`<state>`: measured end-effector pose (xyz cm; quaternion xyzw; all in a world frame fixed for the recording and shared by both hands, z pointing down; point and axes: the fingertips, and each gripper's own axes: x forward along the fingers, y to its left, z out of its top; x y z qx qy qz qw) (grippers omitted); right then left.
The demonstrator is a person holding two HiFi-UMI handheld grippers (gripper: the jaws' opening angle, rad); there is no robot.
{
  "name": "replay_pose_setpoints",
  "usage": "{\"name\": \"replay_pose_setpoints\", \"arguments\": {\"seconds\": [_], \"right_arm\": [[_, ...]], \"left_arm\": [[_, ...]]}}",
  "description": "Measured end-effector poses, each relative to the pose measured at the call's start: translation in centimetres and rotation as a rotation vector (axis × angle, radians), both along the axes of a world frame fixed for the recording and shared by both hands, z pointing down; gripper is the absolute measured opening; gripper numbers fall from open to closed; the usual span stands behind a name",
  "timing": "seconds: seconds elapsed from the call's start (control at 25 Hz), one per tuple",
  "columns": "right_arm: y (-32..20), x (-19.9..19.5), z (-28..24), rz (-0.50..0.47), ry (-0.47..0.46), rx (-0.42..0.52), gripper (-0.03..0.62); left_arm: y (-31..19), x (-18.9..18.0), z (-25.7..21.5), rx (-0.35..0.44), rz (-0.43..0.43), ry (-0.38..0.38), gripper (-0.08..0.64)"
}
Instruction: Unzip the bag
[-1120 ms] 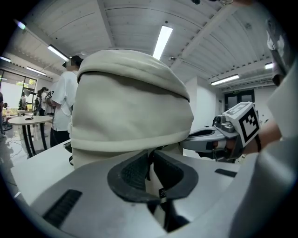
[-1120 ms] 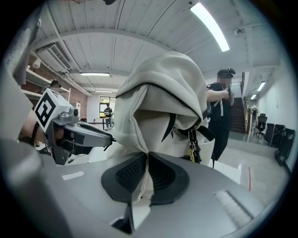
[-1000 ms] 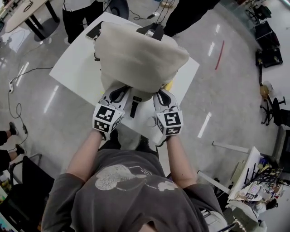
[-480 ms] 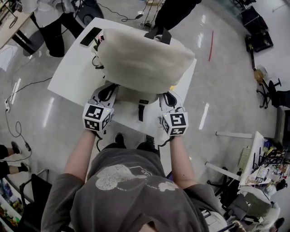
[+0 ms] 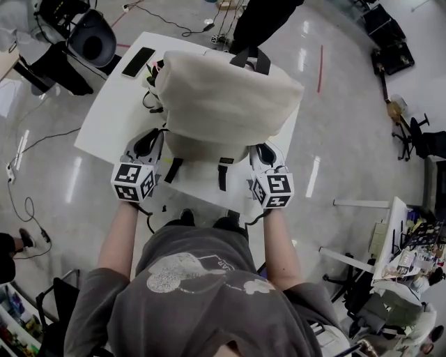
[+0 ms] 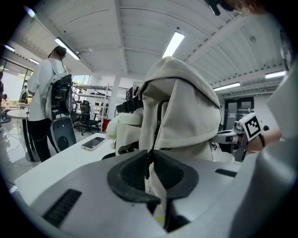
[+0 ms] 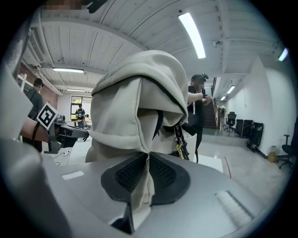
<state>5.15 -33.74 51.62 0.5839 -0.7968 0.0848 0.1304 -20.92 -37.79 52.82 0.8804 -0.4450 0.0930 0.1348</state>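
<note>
A cream backpack (image 5: 223, 97) stands on the white table (image 5: 111, 104), with two black straps (image 5: 224, 174) hanging over its near side. My left gripper (image 5: 148, 144) holds the bag's lower left corner; in the left gripper view (image 6: 150, 167) its pads are shut on a fold of cream fabric with a dark seam. My right gripper (image 5: 263, 155) is at the lower right corner. In the right gripper view (image 7: 148, 169) a fold of the bag (image 7: 125, 111) lies pinched between the pads, though the jaws are opening slightly. No zipper pull can be made out.
A phone (image 5: 139, 61) lies at the table's far left corner, beside black cables (image 5: 150, 97). People stand beyond the table's far edge (image 5: 261, 21). An office chair (image 5: 94, 38) is at the far left. Glossy floor surrounds the table.
Both grippers have moved apart along the bag's near edge, the left one further left, spreading the lower part of the bag. Both straps now hang between them.
</note>
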Motion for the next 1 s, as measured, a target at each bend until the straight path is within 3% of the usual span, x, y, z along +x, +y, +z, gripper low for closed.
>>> {"name": "replay_pose_setpoints", "arguments": {"seconds": [0.16,0.4,0.72,0.84,1.0], "right_arm": [[0.0,0.0,0.0,0.012,0.000,0.008,0.031],[-0.2,0.1,0.3,0.013,-0.009,0.027,0.034],[-0.2,0.1,0.0,0.035,0.004,0.039,0.038],[-0.2,0.2,0.2,0.042,0.005,0.040,0.051],[-0.1,0.5,0.6,0.038,-0.007,0.020,0.103]], "left_arm": [[-0.2,0.2,0.0,0.014,0.010,-0.015,0.048],[-0.1,0.6,0.7,-0.008,0.015,0.024,0.049],[0.3,1.4,1.4,-0.024,0.023,-0.007,0.051],[0.6,1.8,1.5,-0.013,0.041,-0.014,0.089],[0.8,2.1,0.9,0.038,0.071,-0.012,0.220]]}}
